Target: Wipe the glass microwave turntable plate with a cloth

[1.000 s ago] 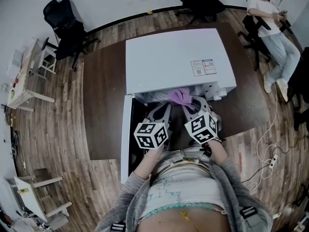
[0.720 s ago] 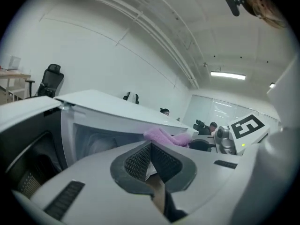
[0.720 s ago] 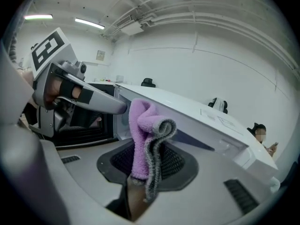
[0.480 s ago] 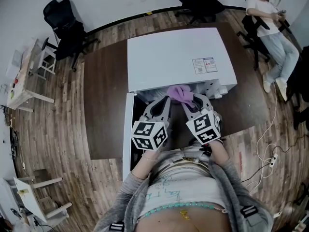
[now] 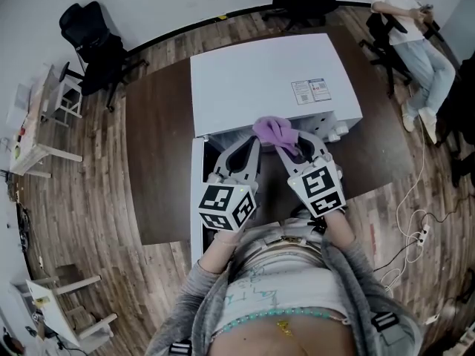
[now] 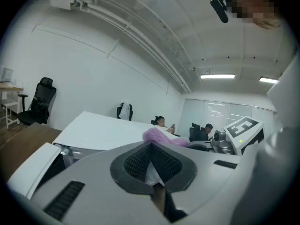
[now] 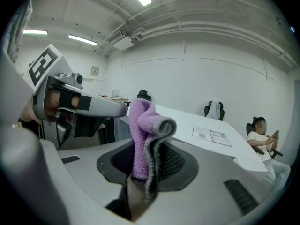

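A white microwave (image 5: 267,80) stands on a dark table (image 5: 156,162), its door (image 5: 196,199) swung open toward me at the left. My right gripper (image 5: 293,148) is shut on a folded purple cloth (image 5: 276,133), held up at the microwave's top front edge. In the right gripper view the cloth (image 7: 145,125) sticks up between the pads (image 7: 173,163). My left gripper (image 5: 251,145) is beside it on the left, jaws shut; a thin pale sliver shows between its pads (image 6: 140,163) and I cannot tell what it is. No glass turntable plate shows in any view.
Black office chairs (image 5: 89,35) stand at the back left and back right. A person (image 5: 408,21) sits at the far right. A cable and power strip (image 5: 419,236) lie on the wooden floor at the right. Small light tables (image 5: 37,132) stand at the left.
Both grippers have risen from the microwave's open front to the level of its top edge. The purple cloth went up with the right gripper.
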